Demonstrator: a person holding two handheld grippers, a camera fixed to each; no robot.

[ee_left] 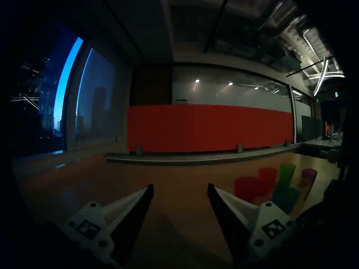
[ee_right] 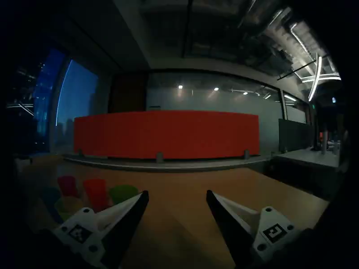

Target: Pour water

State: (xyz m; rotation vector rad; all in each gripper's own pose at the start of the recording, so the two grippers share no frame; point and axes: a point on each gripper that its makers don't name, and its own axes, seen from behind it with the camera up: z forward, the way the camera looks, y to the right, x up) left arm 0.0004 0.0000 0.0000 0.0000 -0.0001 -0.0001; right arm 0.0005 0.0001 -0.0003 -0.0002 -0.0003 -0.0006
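Several coloured plastic cups stand grouped on a wooden table [ee_left: 179, 188]. In the left gripper view they sit to the right of my fingers: a dark red cup [ee_left: 247, 188], a red cup [ee_left: 268, 177], a green cup [ee_left: 287, 172], a purple cup [ee_left: 308, 175] and a blue cup [ee_left: 285, 197]. My left gripper [ee_left: 179, 193] is open and holds nothing. In the right gripper view the cups sit at the lower left: a dark red cup [ee_right: 67, 184], a red cup [ee_right: 96, 193], a green cup [ee_right: 122, 193]. My right gripper [ee_right: 176, 197] is open, nothing between its fingers.
A long red partition [ee_left: 208, 127] with a grey base rail runs along the table's far edge. Tall windows [ee_left: 67, 103] stand at the left. A second desk [ee_right: 309, 159] lies at the right. The room is dim.
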